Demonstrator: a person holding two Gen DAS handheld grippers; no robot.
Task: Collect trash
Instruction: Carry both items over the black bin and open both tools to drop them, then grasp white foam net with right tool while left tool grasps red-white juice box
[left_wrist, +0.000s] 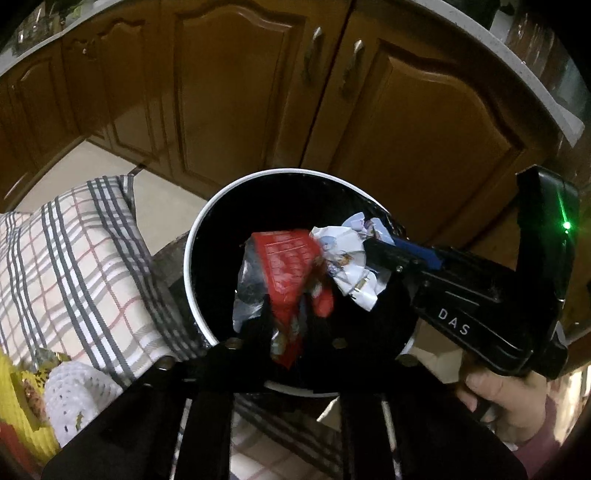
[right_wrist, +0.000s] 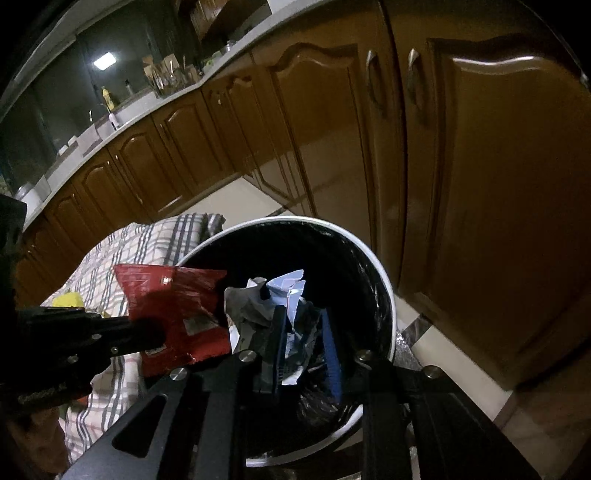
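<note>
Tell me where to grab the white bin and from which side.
Grip the white bin by its thin rim, coming from above with one finger inside and one outside. It stands upright and its mouth is open. Take the bare far arc: the red wrapper and crumpled white wrapper hang over the near side.

Red snack wrapper, silver inner foil showing, centre of my left wrist view. Crumpled white-and-pale-blue printed paper to its right. Bin: white rim, black liner. Checked cloth lower left: cream with grey stripes and thin red lines. Cabinet doors glossy brown. Right gripper has blue pads on a black body.
</note>
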